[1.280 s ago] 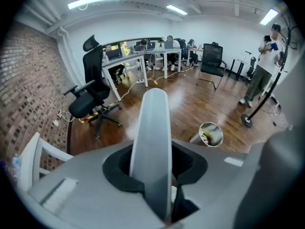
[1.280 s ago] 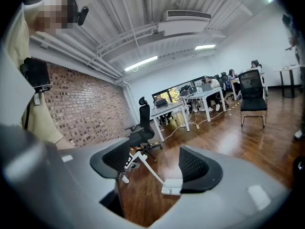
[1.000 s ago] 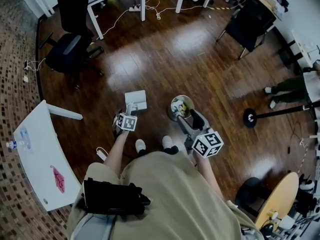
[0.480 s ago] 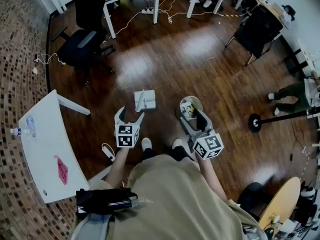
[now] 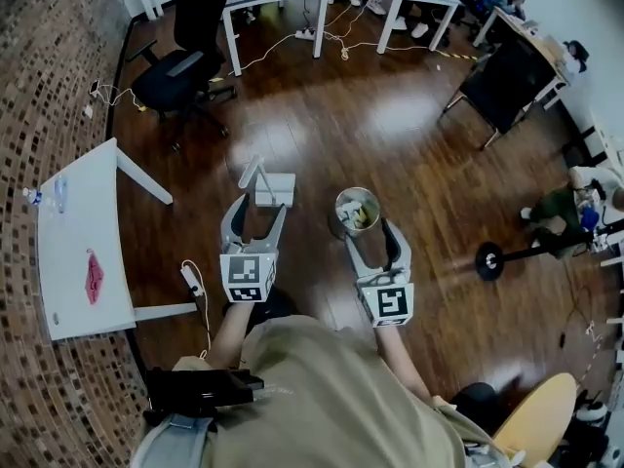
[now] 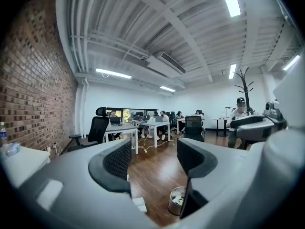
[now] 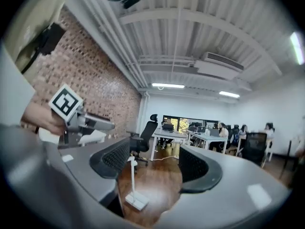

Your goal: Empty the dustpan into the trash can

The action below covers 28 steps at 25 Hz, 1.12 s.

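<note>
1. At the bottom of the head view a black pouch (image 5: 200, 390) sits at your waist. Your two forearms run up the frame from there.
2. Your left tool (image 5: 257, 213) is left of centre in the head view. Its jaws stand apart and have just been closing a little, with nothing between them. The left gripper view (image 6: 152, 156) shows only floor and room between the pads.
3. Your right tool (image 5: 370, 234) is right of centre, level with the left one. Its jaws also stand apart and empty, as the right gripper view (image 7: 153, 160) shows.
4. The dustpan (image 5: 276, 189) stands on the wooden floor (image 5: 390, 135), just above the left tool's tips in the head view. It is white, its handle is up, and neither tool touches it. In the right gripper view it shows low between the jaws (image 7: 135, 199).
5. The trash can (image 5: 357, 211) stands to the right of the dustpan with bare floor between them, just above the right tool's tips in the frame. It is round and open, with litter inside. In the left gripper view it sits low, right of centre (image 6: 177, 200).
6. At the left edge of the head view is a white table (image 5: 73, 252) carrying a pink item (image 5: 93, 276) and a bottle (image 5: 31, 199). A power strip (image 5: 192, 279) lies on the floor beside it.
7. Farthest off, a black office chair (image 5: 190, 52) stands at upper left, with desks along the top edge.
</note>
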### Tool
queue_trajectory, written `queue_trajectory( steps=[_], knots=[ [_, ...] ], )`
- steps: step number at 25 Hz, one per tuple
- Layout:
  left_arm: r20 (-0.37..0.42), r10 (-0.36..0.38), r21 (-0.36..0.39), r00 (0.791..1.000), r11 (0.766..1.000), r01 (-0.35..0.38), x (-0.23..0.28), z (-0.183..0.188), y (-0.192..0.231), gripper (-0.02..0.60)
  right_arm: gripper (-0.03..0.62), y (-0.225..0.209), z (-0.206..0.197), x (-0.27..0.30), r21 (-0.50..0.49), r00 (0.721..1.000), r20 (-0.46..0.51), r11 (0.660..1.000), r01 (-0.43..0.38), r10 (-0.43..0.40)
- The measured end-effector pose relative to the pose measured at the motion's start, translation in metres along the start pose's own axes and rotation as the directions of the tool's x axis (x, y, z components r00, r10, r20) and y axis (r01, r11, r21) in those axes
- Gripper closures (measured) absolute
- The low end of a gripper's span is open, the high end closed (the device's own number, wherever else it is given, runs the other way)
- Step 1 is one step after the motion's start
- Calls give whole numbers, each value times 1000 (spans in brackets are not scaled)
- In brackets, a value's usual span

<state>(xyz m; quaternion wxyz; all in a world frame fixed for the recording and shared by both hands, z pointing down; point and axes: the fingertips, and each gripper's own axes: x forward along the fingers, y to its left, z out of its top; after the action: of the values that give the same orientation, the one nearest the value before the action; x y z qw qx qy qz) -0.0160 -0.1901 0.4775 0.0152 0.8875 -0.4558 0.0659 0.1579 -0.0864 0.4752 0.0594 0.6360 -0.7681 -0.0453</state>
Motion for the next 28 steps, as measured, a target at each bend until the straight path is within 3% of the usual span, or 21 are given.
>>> queue_trajectory(
  steps=[2, 6, 10, 15, 19, 28],
  knots=[
    [-20, 14, 21, 1000, 1000, -13, -24, -8, -41, 285, 280, -5, -11, -50, -35, 999, -42, 999, -1, -1],
    [-87, -3, 30, 996, 1000, 5, -62, -19, -121, 288, 281, -47, -30, -136, 100, 991, -109, 991, 91, -80],
    [-72, -42, 31, 997, 999, 44, -82, -8, -153, 297, 286, -74, -21, -177, 156, 982, -79, 971, 183, -172],
    [-21, -54, 47, 998, 997, 55, -88, 17, -162, 304, 286, -89, -4, -187, 157, 971, -74, 959, 235, -226],
    [-18, -45, 55, 999, 997, 46, -107, 20, -151, 306, 286, -63, 2, -175, 207, 974, -83, 953, 223, -210],
    [-13, 30, 39, 999, 999, -29, -155, 7, -75, 313, 286, 53, 24, -106, 192, 998, -53, 981, 37, -27]
  ],
)
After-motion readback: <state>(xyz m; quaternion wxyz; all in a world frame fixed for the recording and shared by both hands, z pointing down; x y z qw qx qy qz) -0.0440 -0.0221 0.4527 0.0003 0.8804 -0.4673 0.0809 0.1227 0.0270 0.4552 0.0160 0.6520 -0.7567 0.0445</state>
